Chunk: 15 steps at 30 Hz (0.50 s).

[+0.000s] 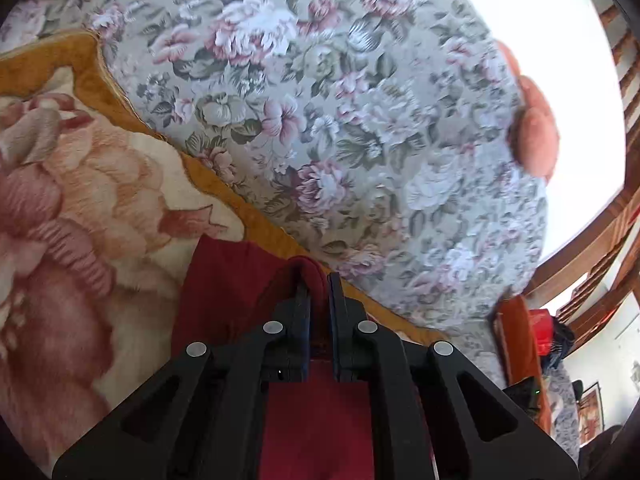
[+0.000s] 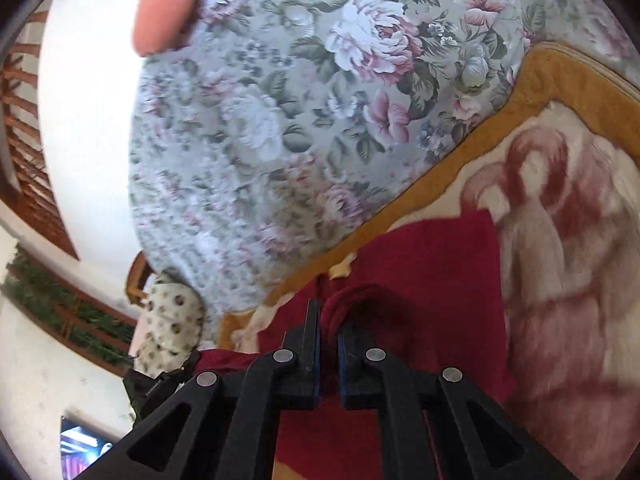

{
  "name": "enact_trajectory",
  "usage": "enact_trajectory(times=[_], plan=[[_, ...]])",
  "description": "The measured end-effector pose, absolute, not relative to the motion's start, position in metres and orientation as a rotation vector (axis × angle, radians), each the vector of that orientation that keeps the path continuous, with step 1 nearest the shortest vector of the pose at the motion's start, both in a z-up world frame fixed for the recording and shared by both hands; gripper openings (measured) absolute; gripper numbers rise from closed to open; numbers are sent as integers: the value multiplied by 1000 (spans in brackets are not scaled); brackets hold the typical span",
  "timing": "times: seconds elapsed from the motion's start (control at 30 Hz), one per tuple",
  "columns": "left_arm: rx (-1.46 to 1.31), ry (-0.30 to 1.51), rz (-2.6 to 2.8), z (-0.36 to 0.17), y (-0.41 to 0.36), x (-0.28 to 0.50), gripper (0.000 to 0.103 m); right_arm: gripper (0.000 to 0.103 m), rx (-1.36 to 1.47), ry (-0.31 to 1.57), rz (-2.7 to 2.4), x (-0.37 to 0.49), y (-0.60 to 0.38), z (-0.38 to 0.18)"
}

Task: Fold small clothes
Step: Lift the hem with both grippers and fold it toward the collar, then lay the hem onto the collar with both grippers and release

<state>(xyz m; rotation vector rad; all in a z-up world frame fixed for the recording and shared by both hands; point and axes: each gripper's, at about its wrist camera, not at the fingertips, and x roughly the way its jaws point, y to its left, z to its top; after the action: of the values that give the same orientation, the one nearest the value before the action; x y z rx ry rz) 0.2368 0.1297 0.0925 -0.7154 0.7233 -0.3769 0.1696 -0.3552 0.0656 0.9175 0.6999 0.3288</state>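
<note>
both grippers are pinching the same dark red garment, each with its jaws closed down on a bunched fold of the cloth. the left gripper has a rounded hump of red fabric poking up between its fingers, right at the gold border of the plush blanket. the right gripper grips a thicker wad that looks like a few layers rolled together, though the folds are dark there and i can't count them.

the garment lies on the blanket near the blanket's gold edge, with one flat corner showing in the right wrist view, reaching up toward the big pink flower print. what kind of clothing it is, no idea: most of it is hidden under the black gripper frames and cut off at the bottom of both pictures.

past the gold edge is a grey flowery bedsheet covering the rest of the bed. a salmon-pink cushion sits at the sheet's far edge, blurry and half washed out by the bright window behind it. wooden slats curve round the rim, too distorted to say what they belong to. in the right wrist view a spotted pillow sits by the blanket's corner, and below it there's a dark device i can't make out.
</note>
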Motion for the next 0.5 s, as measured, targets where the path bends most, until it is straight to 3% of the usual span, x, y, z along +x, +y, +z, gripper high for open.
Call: enact_trajectory(times=[0.2,0.27,0.33,0.43,0.5], plan=[[-662,826,-334,59,116,274,7,7,848,727,264,208,-355,51],[-628,898,-311,48,112,282,22,12,835,784,227,215,-354,41],[-628,923,-335,45,113,284,51,21,891,784,250,214,-359,36],[-613,887,-339,59,123,278,68,29,918,724,291,199,-365,45],[-602,848,-326,73,133,272,68,34,890,700,295,187,-371,54]])
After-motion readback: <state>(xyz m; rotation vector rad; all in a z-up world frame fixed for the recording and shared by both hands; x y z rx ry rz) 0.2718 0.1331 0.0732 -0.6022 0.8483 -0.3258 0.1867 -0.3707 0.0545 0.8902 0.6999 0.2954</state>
